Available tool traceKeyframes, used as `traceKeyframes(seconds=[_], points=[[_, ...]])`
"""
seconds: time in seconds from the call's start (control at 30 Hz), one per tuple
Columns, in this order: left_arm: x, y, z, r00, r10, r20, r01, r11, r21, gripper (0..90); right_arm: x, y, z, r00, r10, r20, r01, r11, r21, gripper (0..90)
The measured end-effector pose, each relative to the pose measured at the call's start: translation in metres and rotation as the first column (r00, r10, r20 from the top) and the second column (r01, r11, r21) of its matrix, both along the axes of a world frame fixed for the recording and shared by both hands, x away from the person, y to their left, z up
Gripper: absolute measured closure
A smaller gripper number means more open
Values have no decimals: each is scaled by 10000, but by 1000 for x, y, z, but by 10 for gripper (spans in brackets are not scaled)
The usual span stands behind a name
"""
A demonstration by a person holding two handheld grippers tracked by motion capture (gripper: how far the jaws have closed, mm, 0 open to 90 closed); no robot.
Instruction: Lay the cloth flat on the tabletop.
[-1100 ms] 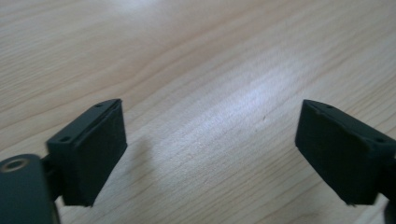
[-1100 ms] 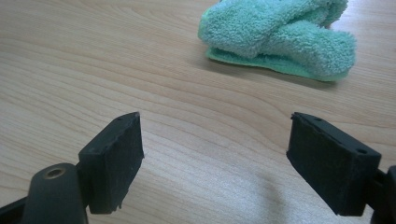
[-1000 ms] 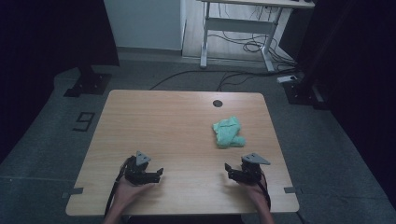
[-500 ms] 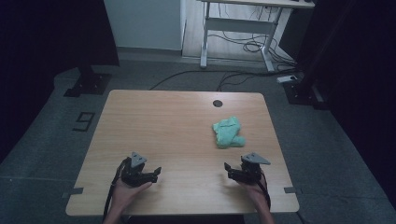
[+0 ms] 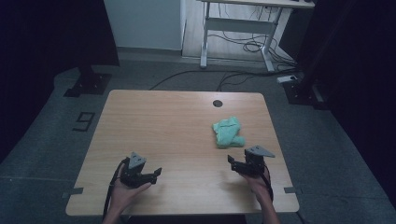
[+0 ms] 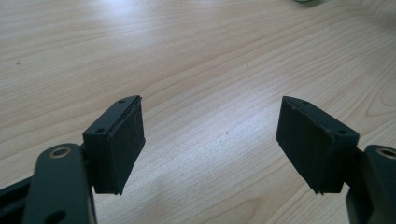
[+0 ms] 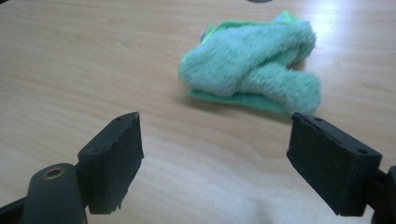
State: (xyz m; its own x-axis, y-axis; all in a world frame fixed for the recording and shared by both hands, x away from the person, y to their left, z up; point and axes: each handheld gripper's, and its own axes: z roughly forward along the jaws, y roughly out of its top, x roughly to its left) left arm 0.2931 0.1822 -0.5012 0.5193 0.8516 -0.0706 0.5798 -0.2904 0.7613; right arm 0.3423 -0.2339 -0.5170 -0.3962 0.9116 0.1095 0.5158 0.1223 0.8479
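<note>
Since a second ago the left gripper (image 5: 156, 173) has moved a little toward the near edge of the table (image 5: 163, 121); the right gripper (image 5: 232, 162) has hardly moved.

The green cloth (image 5: 228, 132) lies crumpled near the right edge, just beyond the right gripper and apart from it. Both grippers have their jaws spread wide and hold nothing; the left one rests near the near left corner. The work seems only to begin: the cloth is untouched, and reaching, gripping and handling it are all left.

Green cloth (image 6: 306, 1) cut by top edge.
</note>
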Motion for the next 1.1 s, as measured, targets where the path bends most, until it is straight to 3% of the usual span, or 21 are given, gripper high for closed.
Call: traceKeyframes(seconds=[0.17, 0.43, 0.53, 0.87, 1.1], points=[[0, -1, 1, 10000, 11, -10, -11, 9999, -102, 236, 18, 1, 5, 10000, -38, -13, 38, 9996, -267, 186], [-1, 2, 0, 9996, 278, 73, -276, 9993, -251, 235, 44, 7, 8, 9995, 58, -308, -62, 9999, -126, 232], [-2, 5, 2, 9995, 289, 103, -286, 9992, -286, 237, 53, 12, 11, 9996, 166, -216, -172, 9994, -296, 246], [2, 2, -1, 9992, 397, 54, -394, 9984, -416, 223, 89, 3, 8, 9979, -226, -607, 227, 9997, 21, 263], [1, 0, -3, 9995, 310, 62, -308, 9990, -328, 224, 101, -2, 2, 9970, -325, -702, 341, 9992, 206, 271]])
